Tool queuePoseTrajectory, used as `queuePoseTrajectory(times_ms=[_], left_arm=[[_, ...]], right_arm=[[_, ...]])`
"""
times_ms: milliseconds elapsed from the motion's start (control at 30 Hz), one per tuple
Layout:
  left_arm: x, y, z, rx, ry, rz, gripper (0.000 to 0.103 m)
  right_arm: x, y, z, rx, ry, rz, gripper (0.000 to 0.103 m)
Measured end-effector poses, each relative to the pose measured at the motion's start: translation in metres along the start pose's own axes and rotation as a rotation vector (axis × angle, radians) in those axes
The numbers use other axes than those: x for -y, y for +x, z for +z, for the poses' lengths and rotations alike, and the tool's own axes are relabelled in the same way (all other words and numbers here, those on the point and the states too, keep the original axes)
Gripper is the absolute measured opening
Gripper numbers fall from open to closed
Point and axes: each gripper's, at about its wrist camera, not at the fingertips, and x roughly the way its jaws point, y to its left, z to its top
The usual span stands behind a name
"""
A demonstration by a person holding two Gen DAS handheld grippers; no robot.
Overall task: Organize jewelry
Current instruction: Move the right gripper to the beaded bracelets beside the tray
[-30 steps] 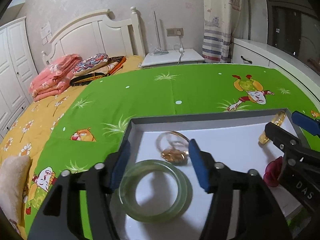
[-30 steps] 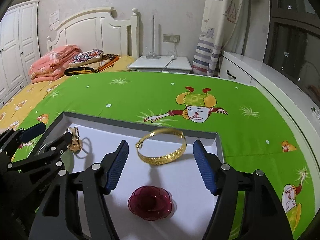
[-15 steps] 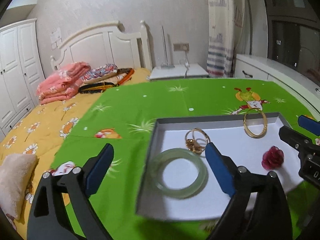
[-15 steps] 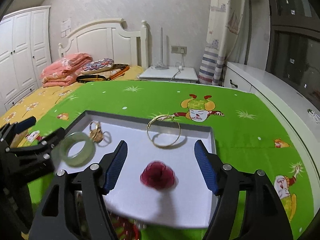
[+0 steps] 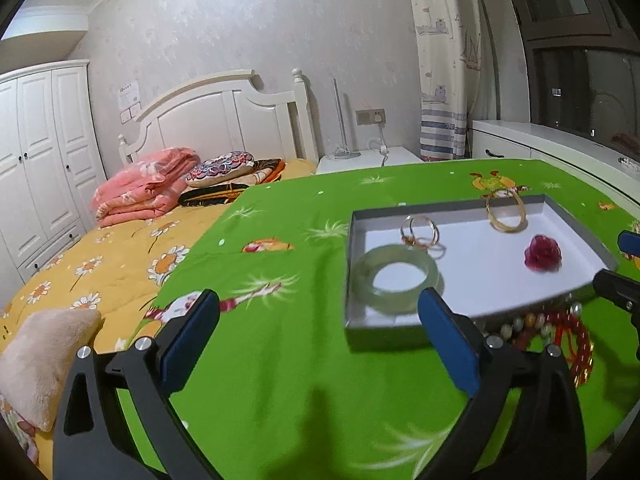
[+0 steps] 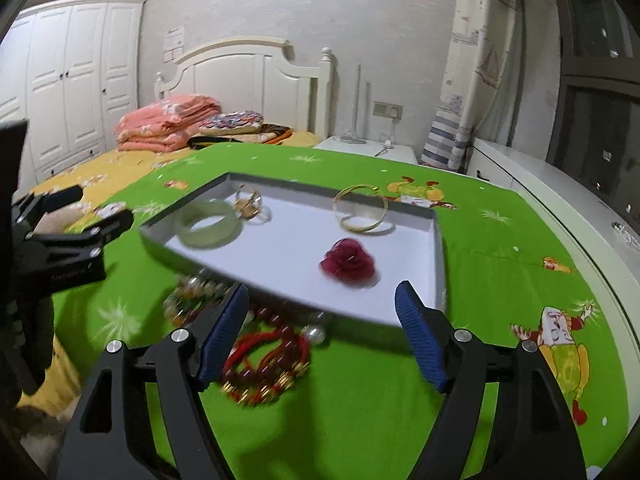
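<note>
At the far left of the right wrist view I see my left gripper (image 6: 76, 210), jaws spread wide and holding nothing, hanging over the green cloth (image 6: 492, 240) left of the tray (image 6: 438, 248). In its own view, the left gripper (image 5: 320, 344) frames bare cloth at lower centre, with the tray's near left corner just past its right finger.

Moving right, the tray sits mid-frame. In it lie the jade bangle (image 6: 209, 229) at the left, the gold rings (image 6: 248, 205) just behind it, the gold bangle (image 6: 362, 213) toward the back right and the red flower (image 6: 349, 263) nearer the front. These four look sorted already.

Below the tray's near edge, at lower centre, a heap of beads (image 6: 264, 356) lies on the cloth, partly tucked under the tray. I judge this to be what remains to organize.

My right gripper (image 6: 320, 340) is also wide and empty, with the beads just inside its left finger. To do this step well, I would shift it left so the heap sits midway between the fingers, come down low, and close on a thick bunch of strands, not a single loop. The strands look tangled, so a slow lift should keep them from dragging the tray.
</note>
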Motion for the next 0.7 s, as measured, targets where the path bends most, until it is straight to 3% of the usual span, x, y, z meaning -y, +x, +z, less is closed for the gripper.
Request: queuePoseTrajectory(times_ms=[300, 500, 700], left_arm=[[-0.029, 0.021, -0.015, -0.067, -0.062, 0.046, 0.097], [-0.028, 0.024, -0.015, -0.075, -0.043, 0.013, 0.097], [-0.036, 0.029, -0.015, -0.11, -0.09, -0.023, 0.097]], right_arm=[[-0.062, 0.01, -0.007, -0.052, -0.178, 0.085, 0.069], [-0.078, 0.028, -0.003, -0.101, -0.238, 0.111, 0.046], [-0.089, 0.039, -0.005, -0.13, -0.309, 0.108, 0.037]])
